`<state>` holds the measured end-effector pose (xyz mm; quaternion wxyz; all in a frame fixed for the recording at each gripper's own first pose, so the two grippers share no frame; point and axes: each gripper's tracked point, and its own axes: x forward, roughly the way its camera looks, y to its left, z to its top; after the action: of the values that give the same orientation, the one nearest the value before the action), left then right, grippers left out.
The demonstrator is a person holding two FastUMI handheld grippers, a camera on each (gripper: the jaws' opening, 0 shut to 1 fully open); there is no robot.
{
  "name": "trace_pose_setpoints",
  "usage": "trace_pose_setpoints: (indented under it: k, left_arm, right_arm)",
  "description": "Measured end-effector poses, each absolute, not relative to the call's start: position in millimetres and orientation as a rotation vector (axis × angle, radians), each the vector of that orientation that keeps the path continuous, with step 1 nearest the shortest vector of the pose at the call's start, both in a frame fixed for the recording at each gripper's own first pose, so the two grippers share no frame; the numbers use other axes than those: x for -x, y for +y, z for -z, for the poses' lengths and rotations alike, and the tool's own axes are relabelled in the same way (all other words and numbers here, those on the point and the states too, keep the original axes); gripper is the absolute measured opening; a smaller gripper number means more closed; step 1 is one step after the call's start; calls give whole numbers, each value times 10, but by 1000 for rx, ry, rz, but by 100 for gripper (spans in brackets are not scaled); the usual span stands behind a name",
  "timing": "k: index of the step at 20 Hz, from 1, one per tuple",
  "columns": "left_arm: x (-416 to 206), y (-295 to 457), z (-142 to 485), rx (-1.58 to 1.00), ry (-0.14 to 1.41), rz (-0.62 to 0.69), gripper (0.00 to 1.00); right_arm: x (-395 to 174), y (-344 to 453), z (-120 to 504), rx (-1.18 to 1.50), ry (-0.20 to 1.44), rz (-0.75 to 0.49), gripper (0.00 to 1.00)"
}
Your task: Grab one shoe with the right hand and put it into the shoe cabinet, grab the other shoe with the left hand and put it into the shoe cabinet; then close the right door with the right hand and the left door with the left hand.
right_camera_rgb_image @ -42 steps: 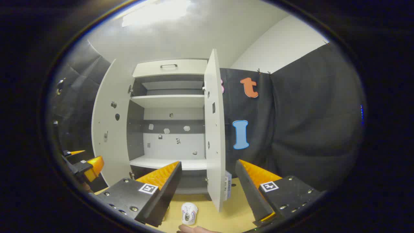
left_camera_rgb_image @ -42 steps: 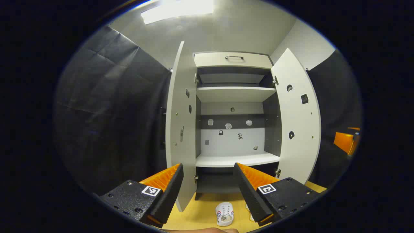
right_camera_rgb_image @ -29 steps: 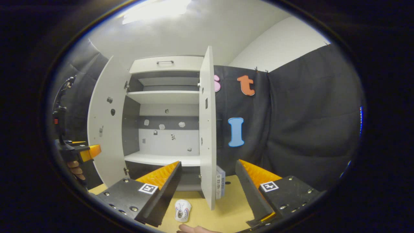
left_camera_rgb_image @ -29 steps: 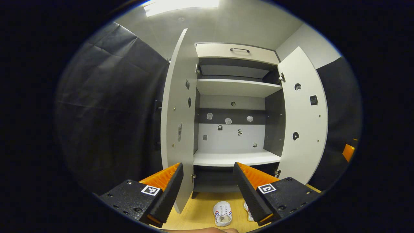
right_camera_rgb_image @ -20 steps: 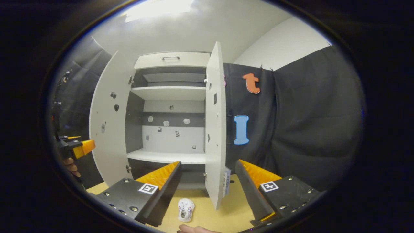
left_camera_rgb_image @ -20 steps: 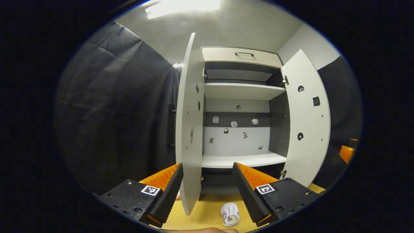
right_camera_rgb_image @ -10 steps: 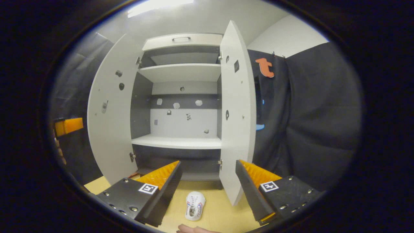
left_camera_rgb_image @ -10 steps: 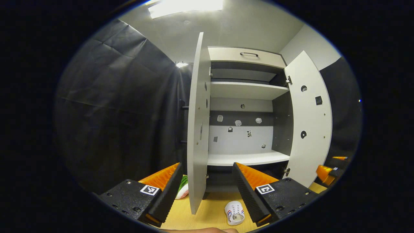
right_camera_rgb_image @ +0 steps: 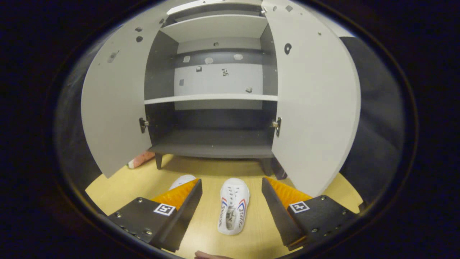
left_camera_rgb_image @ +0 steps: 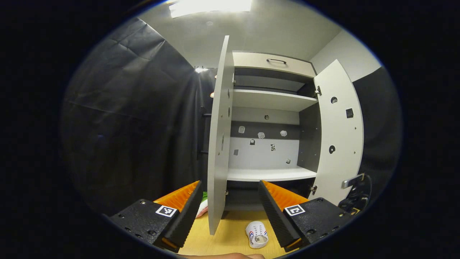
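A white shoe (right_camera_rgb_image: 233, 207) with red and blue stripes lies on the yellow wooden floor (right_camera_rgb_image: 251, 241), toe toward the shoe cabinet (right_camera_rgb_image: 212, 98). My right gripper (right_camera_rgb_image: 231, 187) hangs open above it, one finger on each side, not touching. The second white shoe (right_camera_rgb_image: 182, 181) lies to its left, mostly hidden behind my left finger. Both cabinet doors stand open: left door (right_camera_rgb_image: 111, 108), right door (right_camera_rgb_image: 316, 108). My left gripper (left_camera_rgb_image: 230, 201) is open and empty, higher up and facing the cabinet (left_camera_rgb_image: 269, 174). One shoe (left_camera_rgb_image: 257, 233) shows low between its fingers.
The cabinet's dark bottom shelf (right_camera_rgb_image: 215, 144) and white middle shelf are bare. A pink object (right_camera_rgb_image: 142, 159) lies on the floor under the left door; it shows as a pink and green thing (left_camera_rgb_image: 203, 207) beside the edge-on left door (left_camera_rgb_image: 217, 144). Black cloth walls close both sides.
My right gripper has dropped and tilted down over the shoes, so the cabinet now looms large and low. My left gripper has drifted slightly, staying open.
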<state>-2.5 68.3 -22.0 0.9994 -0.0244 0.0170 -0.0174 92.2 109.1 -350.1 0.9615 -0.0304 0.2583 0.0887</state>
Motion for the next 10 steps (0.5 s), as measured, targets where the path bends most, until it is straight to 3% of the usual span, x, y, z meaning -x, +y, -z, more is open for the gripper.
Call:
trace_pose_setpoints:
  k: [4, 10]
  left_arm:
    - [49, 724, 273, 51, 33, 38, 93]
    - [49, 772, 407, 32, 48, 50, 94]
  right_arm:
    - [-933, 1204, 4130, 30, 641, -193, 98]
    - [-916, 1249, 4785, 5, 762, -160, 90]
